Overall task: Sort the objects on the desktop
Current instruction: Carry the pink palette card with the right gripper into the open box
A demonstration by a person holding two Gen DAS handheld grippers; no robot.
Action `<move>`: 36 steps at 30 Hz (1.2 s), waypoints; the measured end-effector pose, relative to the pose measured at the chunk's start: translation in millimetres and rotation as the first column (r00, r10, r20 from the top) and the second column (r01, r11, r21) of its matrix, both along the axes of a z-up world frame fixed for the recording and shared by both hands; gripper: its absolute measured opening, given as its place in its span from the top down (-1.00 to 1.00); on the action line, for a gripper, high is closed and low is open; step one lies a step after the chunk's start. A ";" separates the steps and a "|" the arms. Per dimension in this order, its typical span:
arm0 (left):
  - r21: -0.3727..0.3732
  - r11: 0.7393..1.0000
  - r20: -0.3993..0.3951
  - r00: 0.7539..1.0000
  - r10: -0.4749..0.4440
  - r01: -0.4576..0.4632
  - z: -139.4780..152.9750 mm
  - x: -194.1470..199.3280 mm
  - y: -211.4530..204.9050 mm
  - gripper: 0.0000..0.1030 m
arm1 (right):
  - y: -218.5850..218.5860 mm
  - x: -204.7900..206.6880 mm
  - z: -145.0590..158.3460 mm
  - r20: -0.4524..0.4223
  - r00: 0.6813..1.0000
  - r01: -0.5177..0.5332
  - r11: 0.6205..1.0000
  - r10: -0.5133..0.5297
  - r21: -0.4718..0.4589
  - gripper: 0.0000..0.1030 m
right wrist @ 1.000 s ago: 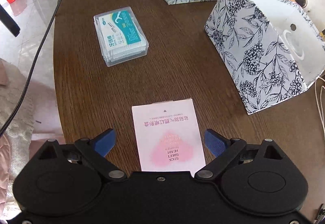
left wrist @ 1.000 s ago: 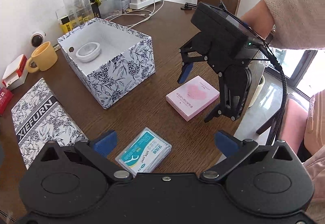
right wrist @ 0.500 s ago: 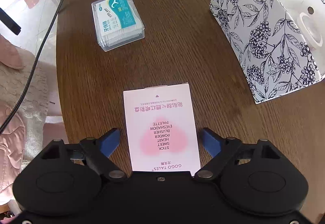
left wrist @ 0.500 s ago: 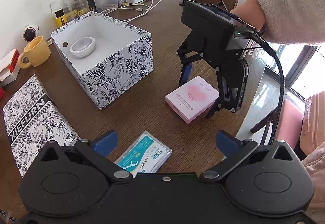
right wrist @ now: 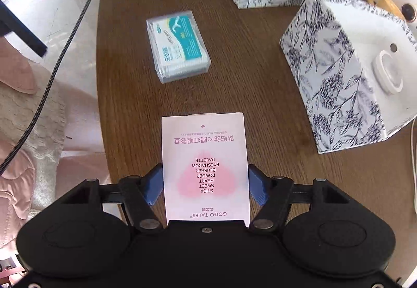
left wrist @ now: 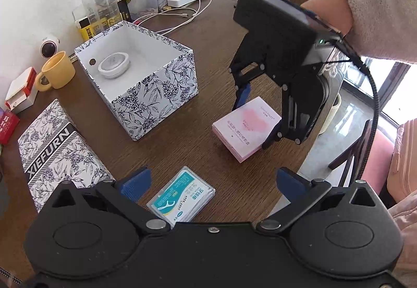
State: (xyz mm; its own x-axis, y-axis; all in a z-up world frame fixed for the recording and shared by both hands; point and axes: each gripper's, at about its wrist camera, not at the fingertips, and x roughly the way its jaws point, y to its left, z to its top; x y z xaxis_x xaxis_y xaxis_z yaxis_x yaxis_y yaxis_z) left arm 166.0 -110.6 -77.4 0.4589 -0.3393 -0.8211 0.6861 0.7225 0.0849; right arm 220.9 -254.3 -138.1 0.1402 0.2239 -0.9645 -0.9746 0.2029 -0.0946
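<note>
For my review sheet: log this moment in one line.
right gripper: shut on pink palette box | left gripper: open above floss pick case | floral box: open

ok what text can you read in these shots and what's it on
"GOGO TALES" and "STICK SWEET HEART POWDER BLUSHER EYESHADOW PALETTE": pink palette box, upside down in the right wrist view.
"XIEFURN": floral box lid.
Floss pick case: print too small to read.
Chinese line on the pink palette box: not legible to me.

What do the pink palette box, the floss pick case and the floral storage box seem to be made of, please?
Pink palette box: likely matte printed cardboard, with crisp folded edges. Floss pick case: clear, glossy hard plastic, since its contents show through the walls. Floral storage box: probably paper-covered board, given its matte print, plain white inside and punched hole.
</note>
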 end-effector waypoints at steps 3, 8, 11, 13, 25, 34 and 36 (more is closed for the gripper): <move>0.025 1.000 0.016 1.000 -0.011 0.010 17.4 -5.2 -2.6 -1.00 | 9.0 -5.7 34.4 0.054 0.998 -0.024 0.999 0.022 0.033 -0.34; 0.012 1.000 0.006 1.000 -0.002 0.001 47.5 4.7 1.4 -1.00 | 31.7 13.4 88.0 0.139 0.989 -0.048 0.997 0.040 0.058 -0.35; -0.009 1.000 -0.004 1.000 0.000 0.000 60.8 22.8 6.4 -1.00 | 40.6 33.9 113.2 0.191 0.980 -0.064 0.997 0.053 0.051 -0.35; -0.013 1.000 0.000 1.000 -0.006 0.006 67.6 38.1 10.2 -1.00 | 43.2 51.0 123.7 0.207 0.977 -0.069 0.997 0.061 0.032 -0.35; -0.016 0.999 -0.056 0.997 -0.050 0.049 72.1 148.6 40.3 -1.00 | 81.1 186.7 109.4 0.128 0.990 -0.056 0.997 0.063 -0.058 -0.35; -0.020 0.997 -0.104 0.992 -0.072 0.070 44.2 209.5 57.5 -1.00 | 98.4 251.1 35.5 0.009 0.997 -0.071 0.988 0.073 -0.135 -0.35; -0.020 0.997 -0.111 0.991 -0.078 0.076 38.0 220.1 60.8 -1.00 | 100.5 263.1 19.2 -0.010 0.997 -0.074 0.987 0.073 -0.146 -0.35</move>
